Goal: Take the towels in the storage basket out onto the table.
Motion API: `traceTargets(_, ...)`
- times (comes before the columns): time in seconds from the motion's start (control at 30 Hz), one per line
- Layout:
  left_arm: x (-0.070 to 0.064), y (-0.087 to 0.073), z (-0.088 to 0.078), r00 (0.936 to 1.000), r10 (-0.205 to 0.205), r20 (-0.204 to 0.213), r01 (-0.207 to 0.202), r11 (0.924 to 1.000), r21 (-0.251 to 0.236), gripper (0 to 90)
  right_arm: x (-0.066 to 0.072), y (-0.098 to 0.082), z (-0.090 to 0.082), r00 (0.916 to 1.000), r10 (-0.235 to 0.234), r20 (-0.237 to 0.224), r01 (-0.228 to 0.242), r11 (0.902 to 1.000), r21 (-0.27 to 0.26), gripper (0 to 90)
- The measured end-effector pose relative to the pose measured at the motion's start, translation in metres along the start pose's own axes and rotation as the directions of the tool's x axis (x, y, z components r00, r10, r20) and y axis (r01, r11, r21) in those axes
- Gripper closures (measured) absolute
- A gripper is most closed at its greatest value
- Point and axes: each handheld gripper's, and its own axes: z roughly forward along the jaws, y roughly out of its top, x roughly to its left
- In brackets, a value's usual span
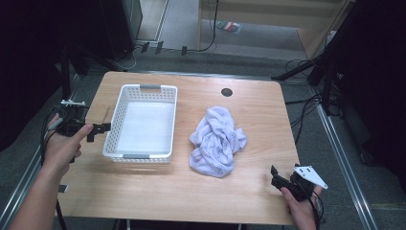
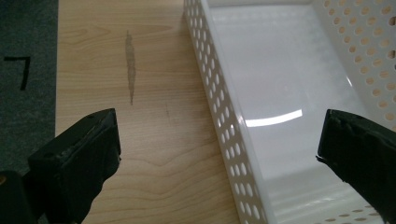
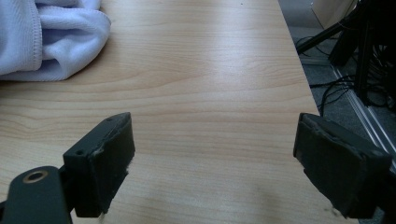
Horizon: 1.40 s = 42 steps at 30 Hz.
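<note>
Two grippers, fingers spread (holding nothing), left (image 1: 98, 128) straddling basket (image 1: 143, 91) wall, right (image 1: 276, 178) near cloth (image 1: 215, 141).

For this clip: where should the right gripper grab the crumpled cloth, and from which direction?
Probably the raised fold on the cloth's near right side, coming from the right gripper across bare table. The bunched ridges there give open jaws something to pinch; the flat edges hug the wood.

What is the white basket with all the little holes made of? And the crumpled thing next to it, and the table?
The basket looks like glossy white plastic: light glints off its smooth floor. The crumpled thing seems to be soft, pale lilac cloth, maybe towelling, with folds and a stitched hem. The table shows wood grain, though it may be a printed laminate.
</note>
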Motion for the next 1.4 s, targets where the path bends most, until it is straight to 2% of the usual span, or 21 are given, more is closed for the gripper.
traceTargets(0.1, 0.010, -0.010, -0.002, 0.9997, -0.023, 0.001, 0.023, 0.9996, -0.013, 0.0, 0.000, 0.000, 0.000, 1.0000, 0.000, 0.000, 0.000, 1.0000, 0.001, 12.5)
traceTargets(0.17, 0.012, -0.012, -0.003, 0.9996, -0.027, 0.003, 0.027, 0.9996, -0.012, 0.0, 0.000, 0.000, 0.000, 1.0000, 0.000, 0.000, 0.000, 1.0000, 0.001, 12.5)
traceTargets(0.3, 0.019, -0.026, -0.007, 0.9990, -0.044, 0.003, 0.044, 0.9982, -0.041, 0.0, 0.000, 0.000, 0.000, 1.0000, -0.002, 0.001, 0.002, 1.0000, 0.002, 12.5)
traceTargets(0.47, 0.020, -0.041, -0.006, 0.9995, -0.031, -0.006, 0.030, 0.9972, -0.069, 0.0, 0.000, 0.000, 0.000, 1.0000, -0.002, 0.001, 0.002, 1.0000, 0.003, 12.5)
traceTargets(0.5, 0.022, -0.047, -0.007, 0.9993, -0.038, -0.004, 0.038, 0.9956, -0.086, 0.0, 0.000, 0.000, 0.000, 1.0000, -0.003, 0.002, 0.003, 1.0000, 0.004, 12.5)
traceTargets(0.63, 0.024, -0.056, -0.009, 0.9983, -0.059, -0.002, 0.058, 0.9918, -0.114, 0.0, 0.000, 0.000, 0.000, 1.0000, -0.001, 0.002, 0.001, 1.0000, 0.004, 12.5)
traceTargets(0.7, 0.024, -0.063, -0.009, 0.9986, -0.051, -0.010, 0.050, 0.9914, -0.121, 0.0, 0.000, 0.000, 0.000, 1.0000, 0.000, 0.002, 0.000, 1.0000, 0.004, 12.5)
traceTargets(0.8, 0.024, -0.074, -0.010, 0.9982, -0.059, -0.004, 0.058, 0.9881, -0.142, 0.0, 0.000, 0.000, 0.000, 1.0000, -0.003, 0.002, 0.003, 1.0000, 0.004, 12.5)
traceTargets(0.87, 0.025, -0.081, -0.008, 0.9981, -0.060, -0.015, 0.056, 0.9843, -0.167, 0.1, 0.000, 0.000, 0.000, 1.0000, -0.002, 0.002, 0.002, 1.0000, 0.005, 12.5)
traceTargets(1.03, 0.032, -0.103, -0.005, 0.9959, -0.091, -0.001, 0.088, 0.9720, -0.218, 0.4, 0.000, 0.000, 0.000, 1.0000, -0.002, 0.003, 0.002, 1.0000, 0.004, 12.5)
traceTargets(1.33, 0.034, -0.123, -0.004, 0.9955, -0.095, -0.006, 0.091, 0.9662, -0.241, 0.4, 0.000, 0.000, 0.000, 1.0000, -0.003, 0.004, 0.003, 1.0000, 0.004, 12.6)
traceTargets(1.4, 0.033, -0.128, -0.004, 0.9963, -0.084, -0.015, 0.078, 0.9660, -0.247, 0.4, 0.000, 0.000, 0.000, 1.0000, -0.003, 0.003, 0.003, 1.0000, 0.004, 12.5)
